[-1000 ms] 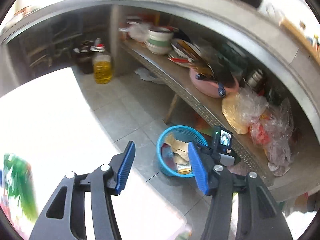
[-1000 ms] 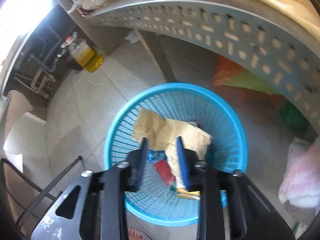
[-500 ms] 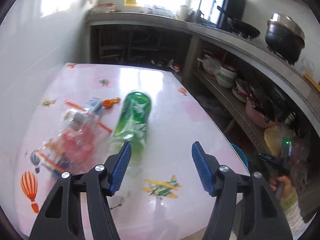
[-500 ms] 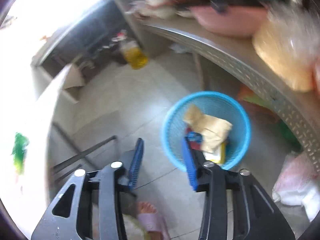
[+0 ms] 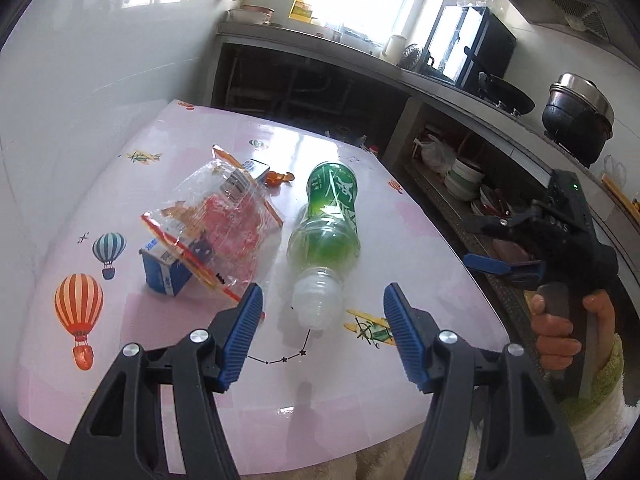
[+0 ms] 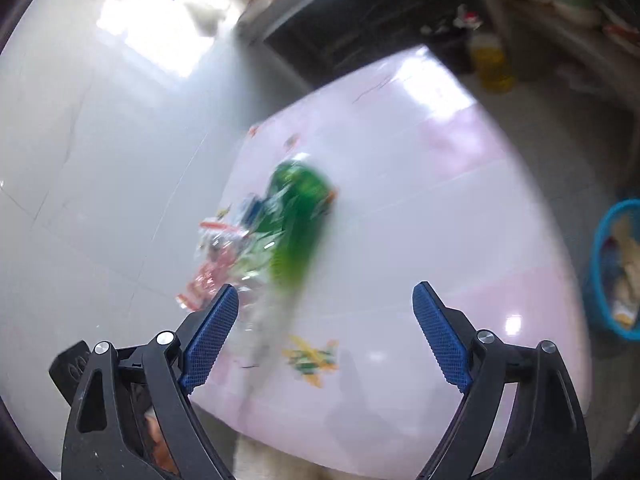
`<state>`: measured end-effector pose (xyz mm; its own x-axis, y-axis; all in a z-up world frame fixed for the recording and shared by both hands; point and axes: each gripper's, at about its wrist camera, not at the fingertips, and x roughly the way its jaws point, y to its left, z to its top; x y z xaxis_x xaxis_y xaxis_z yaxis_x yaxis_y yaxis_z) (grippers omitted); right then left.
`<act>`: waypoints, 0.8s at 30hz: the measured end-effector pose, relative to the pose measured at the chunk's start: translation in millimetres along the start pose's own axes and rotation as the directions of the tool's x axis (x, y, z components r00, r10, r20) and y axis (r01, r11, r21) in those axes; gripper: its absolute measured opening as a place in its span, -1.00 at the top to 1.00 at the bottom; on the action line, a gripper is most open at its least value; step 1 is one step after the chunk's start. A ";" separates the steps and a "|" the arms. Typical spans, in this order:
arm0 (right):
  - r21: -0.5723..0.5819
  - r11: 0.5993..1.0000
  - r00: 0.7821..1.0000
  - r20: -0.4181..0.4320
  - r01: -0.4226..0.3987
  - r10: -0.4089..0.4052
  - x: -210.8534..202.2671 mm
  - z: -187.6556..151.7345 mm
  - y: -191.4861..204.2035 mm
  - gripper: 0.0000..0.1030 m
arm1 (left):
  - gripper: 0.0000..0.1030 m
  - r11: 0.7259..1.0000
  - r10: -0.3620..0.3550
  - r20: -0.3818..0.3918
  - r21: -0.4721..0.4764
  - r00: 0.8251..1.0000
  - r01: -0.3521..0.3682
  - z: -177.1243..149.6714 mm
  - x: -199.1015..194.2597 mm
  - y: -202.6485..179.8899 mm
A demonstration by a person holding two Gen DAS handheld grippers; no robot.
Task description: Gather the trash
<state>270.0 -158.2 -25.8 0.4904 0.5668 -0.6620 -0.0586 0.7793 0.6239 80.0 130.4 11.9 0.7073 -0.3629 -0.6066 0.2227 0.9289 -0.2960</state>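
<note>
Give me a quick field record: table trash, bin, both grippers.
table: pink patterned top
bottle: green plastic bottle, on its side, cap end toward the camera
wrapper: clear plastic bag, left of the bottle, lying over a blue carton
bin: blue basket on the floor, trash inside
left gripper: open, empty
right gripper: jaws opening, empty

Bottle [image 5: 326,236] lying on table [image 5: 168,400], right of bag [image 5: 224,216] and carton [image 5: 164,268].
</note>
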 end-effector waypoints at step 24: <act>0.046 0.992 0.984 -0.136 0.121 -0.114 110.1 4.6 33.3 -0.28 | -0.21 0.990 -0.010 0.048 -0.142 0.999 0.017 -10.4 -9.7 47.1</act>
<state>326.1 -71.0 -76.0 0.3713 0.5055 -0.7789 0.0412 0.8290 0.5577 76.7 176.9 -3.8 0.7367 -0.3683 -0.5671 0.1372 0.9027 -0.4079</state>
